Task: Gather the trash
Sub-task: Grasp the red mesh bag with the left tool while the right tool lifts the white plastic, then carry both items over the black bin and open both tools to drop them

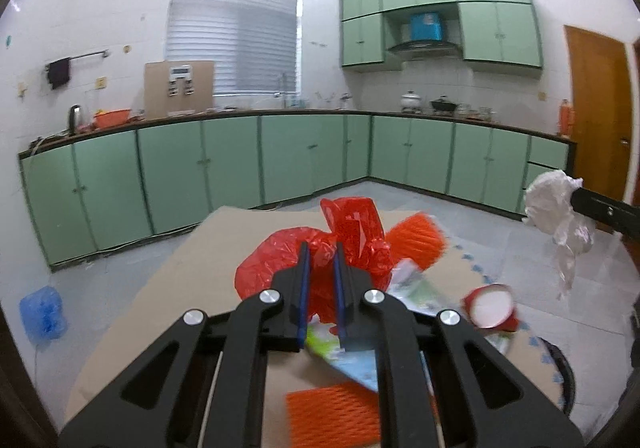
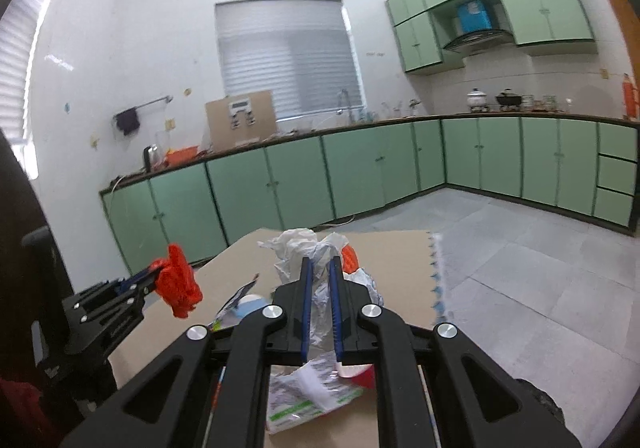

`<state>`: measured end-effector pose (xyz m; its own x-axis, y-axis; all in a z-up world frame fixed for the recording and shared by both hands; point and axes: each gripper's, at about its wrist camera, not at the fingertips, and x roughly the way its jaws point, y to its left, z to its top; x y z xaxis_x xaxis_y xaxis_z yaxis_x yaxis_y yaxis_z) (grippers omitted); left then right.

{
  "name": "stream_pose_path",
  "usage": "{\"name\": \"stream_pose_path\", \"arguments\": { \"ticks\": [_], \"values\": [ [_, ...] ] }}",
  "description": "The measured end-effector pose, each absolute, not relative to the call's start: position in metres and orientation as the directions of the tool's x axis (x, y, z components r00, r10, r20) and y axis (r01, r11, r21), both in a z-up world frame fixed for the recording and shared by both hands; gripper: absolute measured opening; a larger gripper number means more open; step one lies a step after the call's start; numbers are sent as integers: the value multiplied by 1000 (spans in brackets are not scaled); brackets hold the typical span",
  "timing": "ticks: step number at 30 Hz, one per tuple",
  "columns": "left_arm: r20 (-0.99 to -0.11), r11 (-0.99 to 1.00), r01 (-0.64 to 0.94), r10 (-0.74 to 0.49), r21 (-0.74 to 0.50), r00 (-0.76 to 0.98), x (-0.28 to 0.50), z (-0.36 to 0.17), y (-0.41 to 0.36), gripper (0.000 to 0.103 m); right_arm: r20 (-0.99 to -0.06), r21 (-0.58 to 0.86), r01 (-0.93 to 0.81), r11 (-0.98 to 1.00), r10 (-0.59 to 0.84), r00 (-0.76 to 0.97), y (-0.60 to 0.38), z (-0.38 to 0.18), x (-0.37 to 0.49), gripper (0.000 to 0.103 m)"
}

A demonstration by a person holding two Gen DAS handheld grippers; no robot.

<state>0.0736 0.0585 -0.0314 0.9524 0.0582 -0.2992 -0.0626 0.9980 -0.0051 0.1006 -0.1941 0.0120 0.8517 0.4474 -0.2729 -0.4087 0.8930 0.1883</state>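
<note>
My left gripper (image 1: 321, 254) is shut on a crumpled red plastic bag (image 1: 280, 264) and holds it above the cardboard-covered table (image 1: 200, 260). It also shows in the right wrist view (image 2: 154, 270) with the red bag (image 2: 178, 286) hanging from it. My right gripper (image 2: 320, 268) is shut on a crumpled white plastic bag (image 2: 298, 248), also seen at the right of the left wrist view (image 1: 554, 208). On the table lie orange foam netting (image 1: 416, 238), a red paper cup (image 1: 492, 306) on its side and printed wrappers (image 2: 308, 396).
A dark round bin rim (image 1: 562, 368) sits low at the table's right. Green kitchen cabinets (image 1: 224, 164) line the far walls. A blue bag (image 1: 42, 312) lies on the grey tiled floor at left. A wooden door (image 1: 596, 112) stands at right.
</note>
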Motion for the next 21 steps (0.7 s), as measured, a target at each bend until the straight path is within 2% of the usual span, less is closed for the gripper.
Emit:
{"name": "stream_pose_path", "arguments": {
  "ticks": [6,21],
  "values": [
    [-327,996,93,-91,-10,941,73,-40,7,9,-294,186,-309,933,352,889,-232,5,89,9],
    [-401,900,430,-421,-73,813,80,-80,-119,9,-417,219,-22,975,114,902,-334,-57,73,9]
  ]
}}
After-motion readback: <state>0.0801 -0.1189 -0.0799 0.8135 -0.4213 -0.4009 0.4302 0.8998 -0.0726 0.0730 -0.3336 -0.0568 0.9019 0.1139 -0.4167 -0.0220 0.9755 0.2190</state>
